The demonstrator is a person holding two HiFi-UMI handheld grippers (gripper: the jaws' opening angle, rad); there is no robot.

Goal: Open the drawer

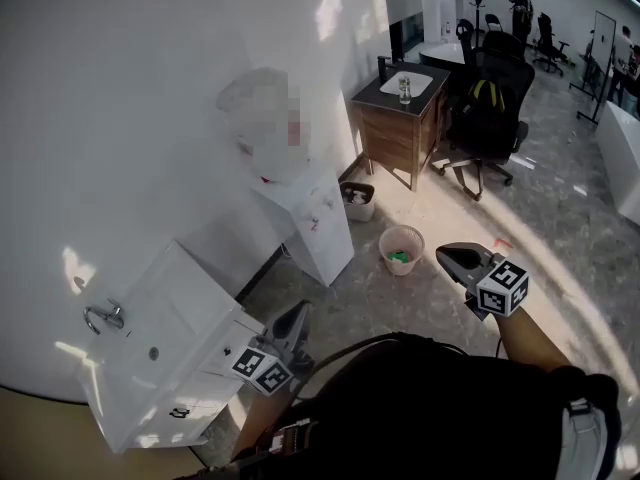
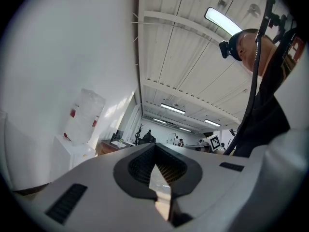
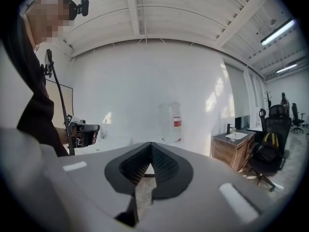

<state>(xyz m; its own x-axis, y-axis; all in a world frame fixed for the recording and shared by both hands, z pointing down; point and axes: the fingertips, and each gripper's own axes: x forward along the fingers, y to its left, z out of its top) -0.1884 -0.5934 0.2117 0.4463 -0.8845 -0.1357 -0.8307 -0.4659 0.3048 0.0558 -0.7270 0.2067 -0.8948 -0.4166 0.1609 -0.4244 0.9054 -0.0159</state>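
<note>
A: Both grippers are up in front of the person. The left gripper (image 1: 299, 311) has its jaws pressed together with nothing between them. The right gripper (image 1: 443, 256) reads the same, closed and empty.

B: And the drawer (image 1: 188, 405)?

A: Down and to the left of the left gripper, in the front of the white sink cabinet (image 1: 140, 363). It sits flush and closed, its dark handle untouched. The left gripper is near the cabinet's front corner but apart from it.

B: What's around them?

A: Ahead of the left gripper, a white water dispenser (image 1: 318, 223) stands against the wall (image 1: 130, 118). Just ahead of the right gripper, a round waste basket (image 1: 401, 250) sits on the floor (image 1: 540, 228), with a smaller bin (image 1: 358, 200) beyond it beside the dispenser. Further off there's a wooden cabinet (image 1: 395, 138) with a bottle (image 1: 405, 89) on top, and a black office chair (image 1: 487, 118) right of that.

B: And the room?

A: Pale, glossy floor with sun patches, a plain white wall, and an open office at the far end with people well back. A faucet (image 1: 103, 316) sits on the sink top, left of the left gripper.
</note>
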